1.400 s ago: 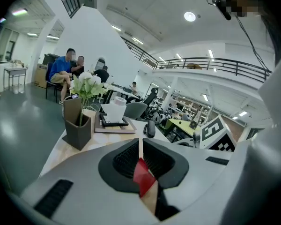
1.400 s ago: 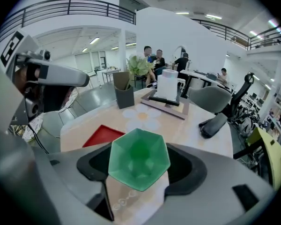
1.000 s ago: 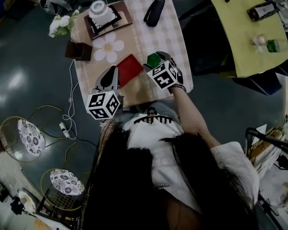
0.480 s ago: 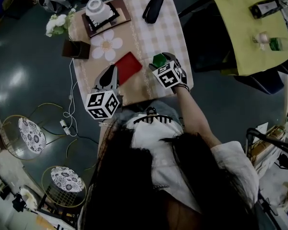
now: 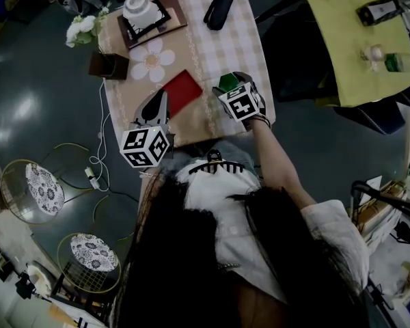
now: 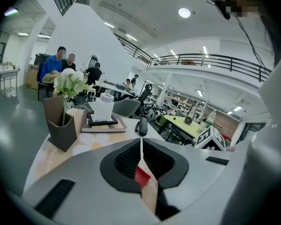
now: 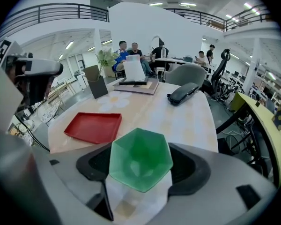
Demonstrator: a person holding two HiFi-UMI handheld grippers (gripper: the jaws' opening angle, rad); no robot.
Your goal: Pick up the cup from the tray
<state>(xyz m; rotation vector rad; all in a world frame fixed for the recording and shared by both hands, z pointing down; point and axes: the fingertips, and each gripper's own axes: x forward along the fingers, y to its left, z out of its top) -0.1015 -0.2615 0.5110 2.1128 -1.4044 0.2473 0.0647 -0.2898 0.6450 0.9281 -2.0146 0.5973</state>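
Tray (image 5: 183, 91) on checked table (image 5: 225, 46), grey floor (image 5: 41, 67)

The cup (image 7: 139, 156), sitting between the right gripper's (image 7: 141, 167) fingers (image 7: 191, 168), is showing as translucent green plastic, smooth and faceted, catching a soft sheen. Those fingers are wearing black, finely ribbed pads set in a matt grey plastic shell. Beyond the fingers and to their left, the tray (image 7: 93, 127) is looking like red plastic with a dull satin finish. The desk (image 7: 182, 118) is lying under a pale checked cloth, smooth and matt. Further beyond the fingertips a black case (image 7: 182, 93) is giving off a faint sheen. The left gripper's (image 6: 141, 159) fingers (image 6: 124, 162) are showing the same ribbed black pads in matt grey plastic. The floor (image 5: 48, 67) is gleaming, dark and polished
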